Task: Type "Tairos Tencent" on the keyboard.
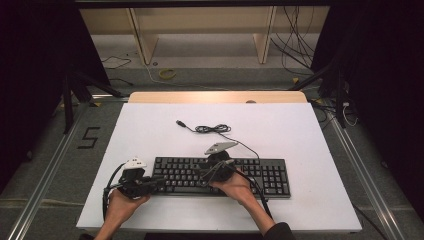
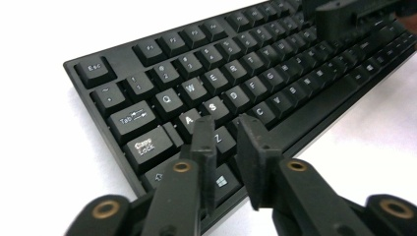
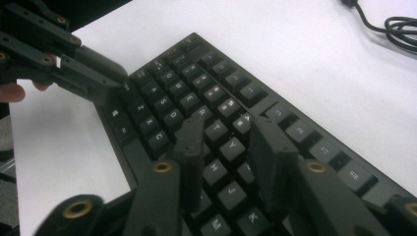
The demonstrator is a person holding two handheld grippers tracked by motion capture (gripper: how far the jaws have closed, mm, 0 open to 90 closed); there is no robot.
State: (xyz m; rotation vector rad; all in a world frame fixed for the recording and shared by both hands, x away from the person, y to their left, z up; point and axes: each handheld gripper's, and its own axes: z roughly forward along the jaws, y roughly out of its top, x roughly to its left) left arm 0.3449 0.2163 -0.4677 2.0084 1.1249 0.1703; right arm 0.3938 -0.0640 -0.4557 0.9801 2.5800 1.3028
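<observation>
Black plastic keyboard point(image 1: 222, 175) sits under both half-closed, empty grippers, left point(image 2: 227, 129) and right point(image 3: 227, 132); their narrow jaws could press neighbouring keys.

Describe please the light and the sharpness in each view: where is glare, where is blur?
High view: bright white table, dark surroundings, keyboard small but fairly sharp. Left gripper view: table overexposed, key legends readable, left gripper close and soft. Right gripper view: dimmer, right gripper blurred, the coiled cable slightly soft.
</observation>
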